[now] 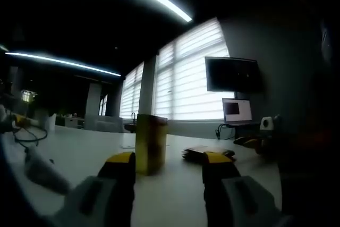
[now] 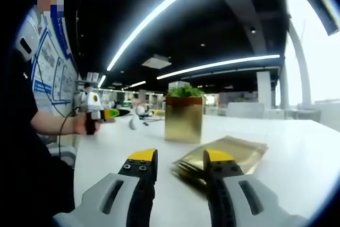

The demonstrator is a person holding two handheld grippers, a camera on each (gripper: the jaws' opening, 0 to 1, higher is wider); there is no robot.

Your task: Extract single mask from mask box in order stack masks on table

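Two pairs of yellow-tipped tongs stood open and empty over a white tabletop [image 2: 297, 158]. In the right gripper view, the right tongs [image 2: 180, 164] hung with jaws parted just short of a stack of gold mask packets [image 2: 226, 158] lying flat on the tabletop; the right jaw overlapped the stack's near edge, though contact could not be judged. Behind the stack stood the gold mask box [image 2: 184, 118], upright, with something green showing at its top. At the left of that view a person's hand held the left tongs [image 2: 106, 114] above the tabletop edge. In the left gripper view, the left tongs [image 1: 169, 164] gaped wide, with the mask box [image 1: 151, 144] upright between and beyond the jaws, the packets [image 1: 204, 152] just right of it.
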